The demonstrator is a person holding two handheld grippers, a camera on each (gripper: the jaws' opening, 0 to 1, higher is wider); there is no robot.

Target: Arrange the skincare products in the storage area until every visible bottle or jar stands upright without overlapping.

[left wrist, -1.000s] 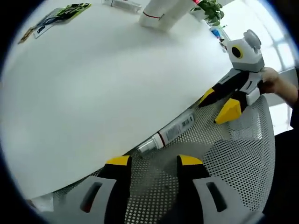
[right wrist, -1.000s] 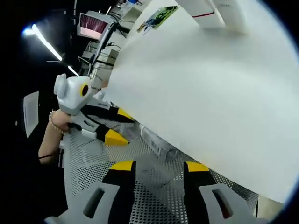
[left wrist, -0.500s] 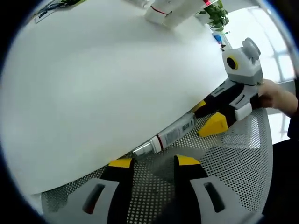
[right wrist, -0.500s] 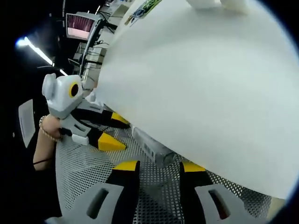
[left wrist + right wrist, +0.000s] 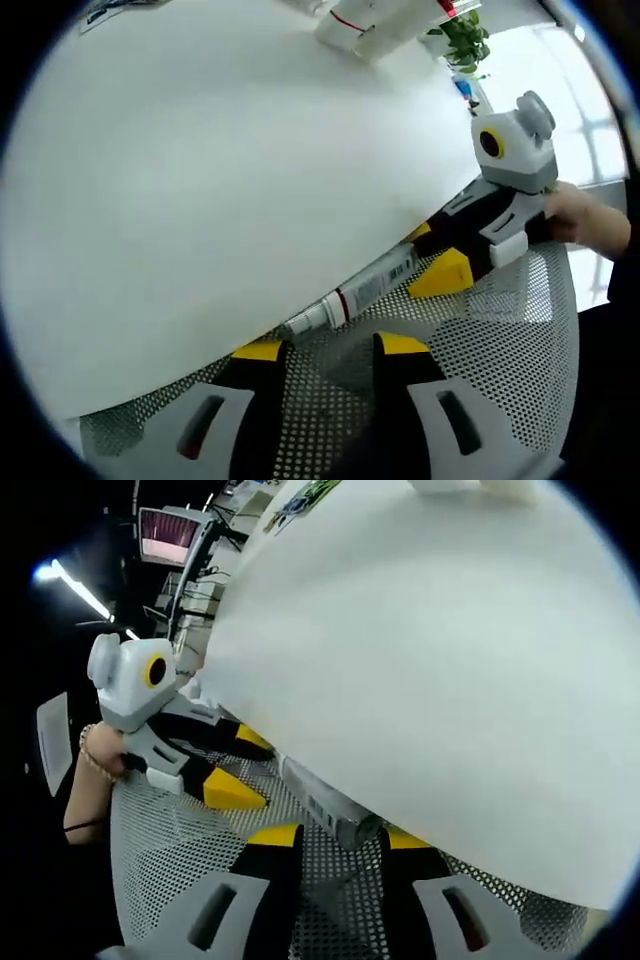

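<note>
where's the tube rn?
Lying flat on the perforated mesh surface, half tucked under the white table edge. In the left gripper view the tube sits just ahead of the left gripper, with the right gripper at its far end.

A slim white tube (image 5: 362, 289) with a silver cap, a red band and a barcode lies flat on its side on perforated grey mesh (image 5: 500, 350), partly tucked under the white counter (image 5: 220, 170) edge. It rests just ahead of the left tongs (image 5: 322, 348), its cap end between the right tongs (image 5: 340, 835).
</note>
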